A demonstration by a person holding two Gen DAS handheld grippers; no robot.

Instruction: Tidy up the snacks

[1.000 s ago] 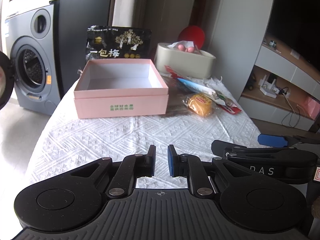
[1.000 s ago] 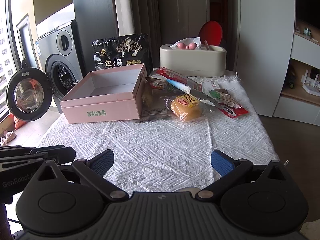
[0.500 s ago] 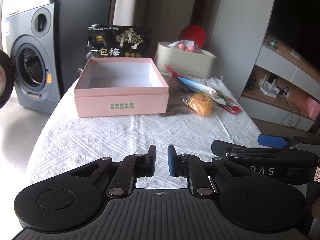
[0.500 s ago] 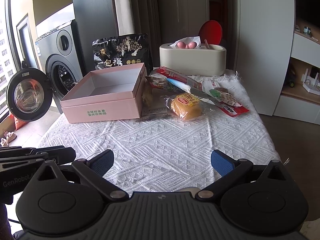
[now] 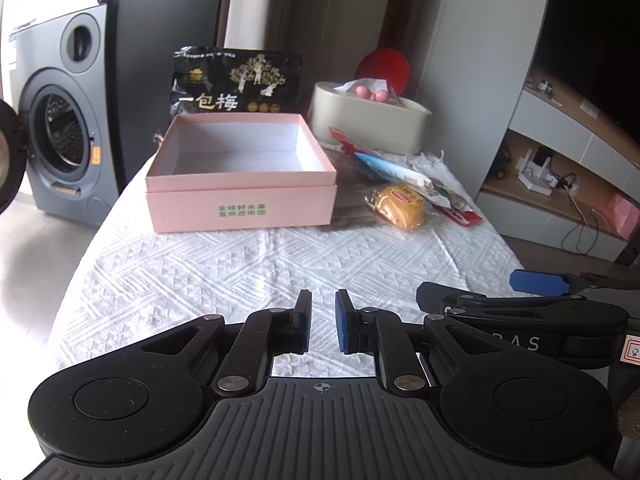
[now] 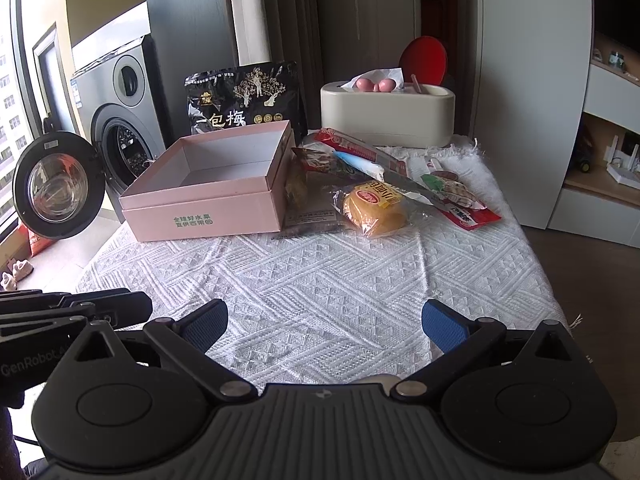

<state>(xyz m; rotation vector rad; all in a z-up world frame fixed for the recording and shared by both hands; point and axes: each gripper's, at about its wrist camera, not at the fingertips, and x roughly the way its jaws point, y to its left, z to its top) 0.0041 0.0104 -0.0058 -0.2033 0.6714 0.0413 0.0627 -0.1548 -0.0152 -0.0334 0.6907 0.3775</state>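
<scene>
An open, empty pink box (image 5: 240, 184) (image 6: 208, 196) sits at the back left of the white tablecloth. To its right lies a pile of snack packets: a yellow bun pack (image 5: 400, 206) (image 6: 374, 206), a red-edged packet (image 6: 468, 210), a blue-white tube (image 6: 358, 162) and a dark packet (image 6: 312, 216). A black plum bag (image 5: 236, 80) (image 6: 244, 98) stands behind the box. My left gripper (image 5: 322, 322) hovers over the near table edge, its jaws nearly closed and holding nothing. My right gripper (image 6: 324, 326) is wide open and empty, also at the near edge.
A beige tissue holder (image 6: 386, 118) with a red paddle (image 6: 424, 58) behind it stands at the back right. A washing machine (image 6: 116, 120) with an open door is at the left. A white cabinet and shelves (image 5: 560, 176) are at the right.
Both grippers have moved slightly forward toward the box and snacks. Their jaws have not changed.
</scene>
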